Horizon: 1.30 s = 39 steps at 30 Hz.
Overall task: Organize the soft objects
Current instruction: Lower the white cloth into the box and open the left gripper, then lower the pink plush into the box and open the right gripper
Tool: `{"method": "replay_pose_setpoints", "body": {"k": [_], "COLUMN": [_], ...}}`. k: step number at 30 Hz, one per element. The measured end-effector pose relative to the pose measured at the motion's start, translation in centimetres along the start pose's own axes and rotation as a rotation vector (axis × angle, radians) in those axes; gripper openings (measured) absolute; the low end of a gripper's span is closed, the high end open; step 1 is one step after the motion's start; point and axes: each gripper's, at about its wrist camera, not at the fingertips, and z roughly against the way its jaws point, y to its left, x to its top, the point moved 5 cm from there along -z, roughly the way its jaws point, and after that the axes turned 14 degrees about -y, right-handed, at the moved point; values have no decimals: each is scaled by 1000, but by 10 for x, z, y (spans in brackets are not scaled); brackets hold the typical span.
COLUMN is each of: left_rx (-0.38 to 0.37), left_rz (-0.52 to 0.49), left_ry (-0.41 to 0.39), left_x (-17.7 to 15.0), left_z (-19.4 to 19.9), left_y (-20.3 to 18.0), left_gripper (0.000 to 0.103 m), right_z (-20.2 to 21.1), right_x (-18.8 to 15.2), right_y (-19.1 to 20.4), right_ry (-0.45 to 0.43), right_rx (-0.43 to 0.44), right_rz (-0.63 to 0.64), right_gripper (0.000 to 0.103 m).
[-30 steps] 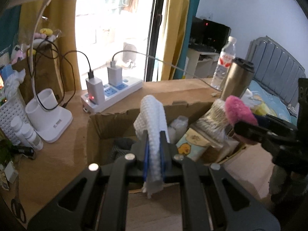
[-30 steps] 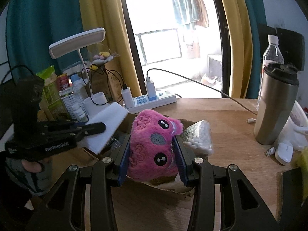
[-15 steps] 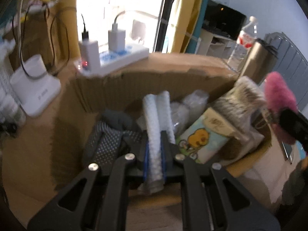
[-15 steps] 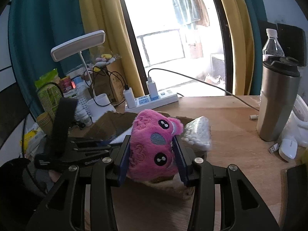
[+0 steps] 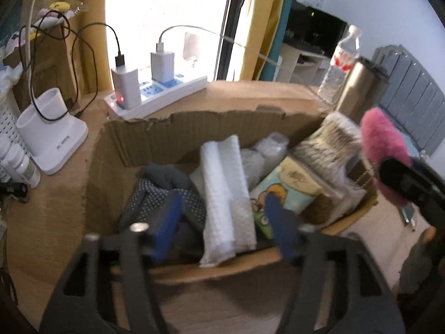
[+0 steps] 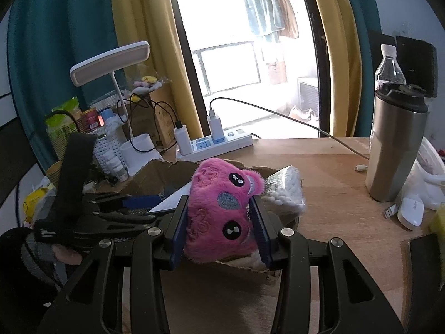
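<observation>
A folded white waffle cloth point(image 5: 226, 194) lies inside the open cardboard box point(image 5: 144, 136), on top of a grey dotted cloth point(image 5: 155, 194). My left gripper point(image 5: 222, 224) hangs over the box's near edge with its jaws opening; the blue pads point(image 5: 168, 222) stand clear on either side of the cloth. My right gripper point(image 6: 219, 228) is shut on a pink plush toy point(image 6: 222, 208) just above the box's right edge point(image 6: 250, 267). The same plush point(image 5: 385, 150) shows at the right of the left wrist view. A tissue pack point(image 5: 286, 192) and a cotton swab bag point(image 5: 331, 144) sit in the box.
A white power strip point(image 5: 164, 94) with chargers and cables lies behind the box. A white lamp base point(image 5: 52, 136) stands at the left. A steel tumbler point(image 6: 395, 150) and a water bottle point(image 6: 389, 66) stand at the right, with a white mouse point(image 6: 410, 211) nearby.
My left gripper sank into the box with the white cloth, then its jaws spread and let the cloth go. The right gripper has kept still with the pink plush.
</observation>
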Motion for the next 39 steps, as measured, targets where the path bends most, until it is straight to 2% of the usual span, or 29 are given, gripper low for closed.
{"method": "replay_pose_setpoints", "body": {"k": [13, 23, 39], "left_rx": [-47, -21, 29], "left_rz": [36, 45, 129], "left_ry": [-94, -179, -198], "left_x": [12, 14, 1], "left_z": [42, 74, 88], "left_y": [19, 58, 137], "left_gripper": [68, 68, 68], "right_z": [-7, -28, -91], "right_x": [3, 5, 2], "right_y": [22, 62, 114], "right_ry": [24, 57, 121], "right_rx": [-22, 0, 45], "right_rz": [43, 101, 142], "right_gripper": [46, 46, 46]}}
